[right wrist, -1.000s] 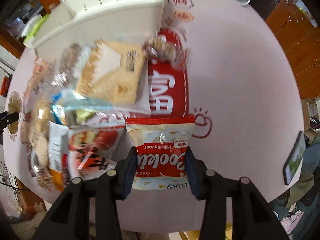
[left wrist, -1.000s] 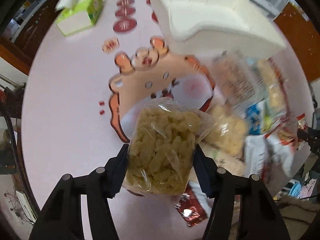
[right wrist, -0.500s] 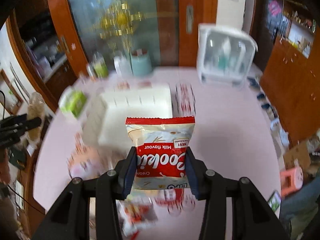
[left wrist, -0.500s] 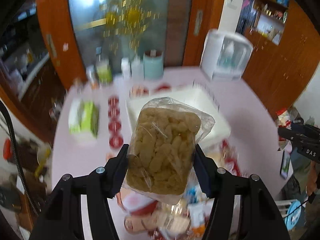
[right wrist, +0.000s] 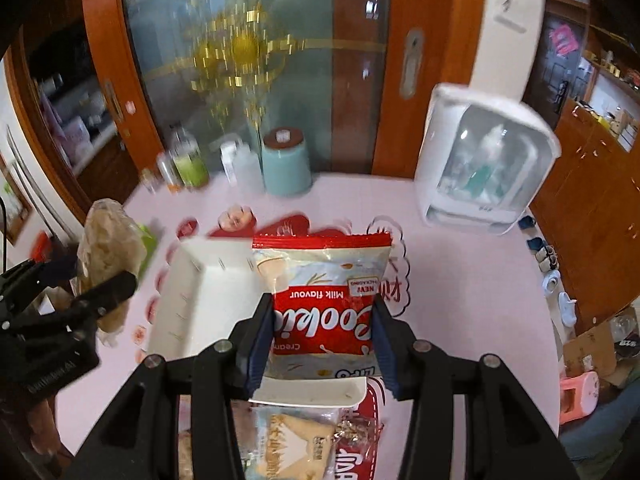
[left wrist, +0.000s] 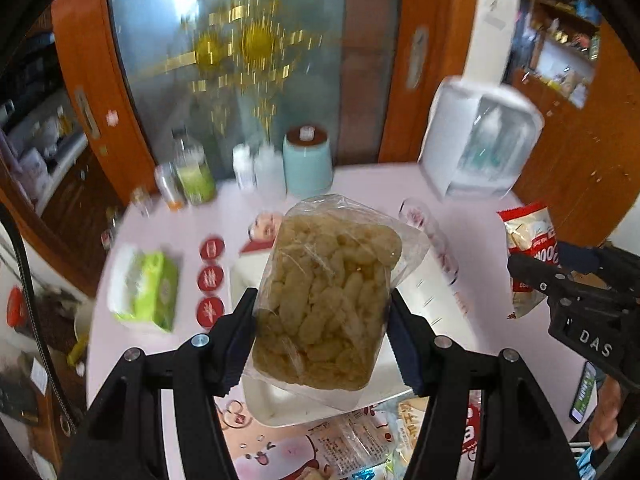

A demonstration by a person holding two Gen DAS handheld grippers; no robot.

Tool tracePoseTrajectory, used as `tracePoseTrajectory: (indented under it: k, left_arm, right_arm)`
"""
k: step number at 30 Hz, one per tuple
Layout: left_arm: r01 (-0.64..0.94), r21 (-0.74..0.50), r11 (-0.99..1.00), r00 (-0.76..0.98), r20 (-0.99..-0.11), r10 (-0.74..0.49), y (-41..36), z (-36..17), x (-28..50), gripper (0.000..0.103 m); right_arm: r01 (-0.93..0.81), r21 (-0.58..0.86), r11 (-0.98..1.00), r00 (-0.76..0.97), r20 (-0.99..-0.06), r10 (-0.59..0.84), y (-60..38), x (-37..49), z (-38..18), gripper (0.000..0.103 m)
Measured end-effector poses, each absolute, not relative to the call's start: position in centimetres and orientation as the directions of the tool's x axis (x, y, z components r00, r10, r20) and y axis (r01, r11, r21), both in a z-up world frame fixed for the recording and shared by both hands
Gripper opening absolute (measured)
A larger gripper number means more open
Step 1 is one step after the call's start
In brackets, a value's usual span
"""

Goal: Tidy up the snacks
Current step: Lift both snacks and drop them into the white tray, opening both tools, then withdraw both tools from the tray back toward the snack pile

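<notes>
My left gripper (left wrist: 322, 336) is shut on a clear bag of yellow puffed snacks (left wrist: 326, 304), held in the air above a white tray (left wrist: 276, 404). My right gripper (right wrist: 322, 340) is shut on a red and white cookie packet (right wrist: 324, 300), held over the same white tray (right wrist: 192, 300). The right gripper with its cookie packet (left wrist: 530, 252) shows at the right edge of the left wrist view. The left gripper with its puffed snack bag (right wrist: 108, 248) shows at the left of the right wrist view. More snack packets (left wrist: 352, 444) lie on the pink table near the tray's front edge.
A green tissue box (left wrist: 146, 288) sits left of the tray. Bottles (left wrist: 192, 172) and a pale blue canister (left wrist: 308, 164) stand at the table's back. A white appliance (right wrist: 484, 168) stands at the back right. A biscuit packet (right wrist: 296, 444) lies below the tray.
Both grippers have lifted with their packets and tilted up from looking down at the table. The tray now lies closer beneath both packets.
</notes>
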State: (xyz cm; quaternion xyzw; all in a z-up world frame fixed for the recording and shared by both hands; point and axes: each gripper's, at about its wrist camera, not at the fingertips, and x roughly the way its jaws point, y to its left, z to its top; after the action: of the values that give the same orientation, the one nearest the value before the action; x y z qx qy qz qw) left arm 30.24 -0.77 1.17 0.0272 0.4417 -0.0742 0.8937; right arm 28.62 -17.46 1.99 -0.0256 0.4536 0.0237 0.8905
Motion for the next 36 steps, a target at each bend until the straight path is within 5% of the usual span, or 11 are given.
tracePoseTrajectory:
  k: [5,7,17,36]
  left_arm:
    - [0.122,-0.021,0.992,0.517,-0.852,-0.081,-1.3,-5.2,32.7,0.063]
    - [0.127,-0.023,0.992,0.474,-0.877,-0.081,-1.5,-6.9,33.4,0.085]
    - [0.102,-0.121,0.987,0.472,-0.868,-0.156,0.6,-6.8,33.1,0.099]
    - [0.142,-0.115,0.983,0.581,-0.794,-0.177,4.6,2.0,23.1,0.1]
  right_arm:
    - [-0.116,-0.072,0.991,0.506,-0.863,-0.003,-16.5,31.3,-3.6,0.051]
    - [-0.137,-0.065,0.988,0.475,-0.88,0.008,-16.2,31.7,-5.1,0.053]
    - [-0.121,0.049,0.991,0.423,-0.901,0.096,-16.5,32.2,-7.1,0.065]
    - [-0.211,-0.042,0.977,0.64,-0.761,0.106,-14.5,21.6,1.4,0.065]
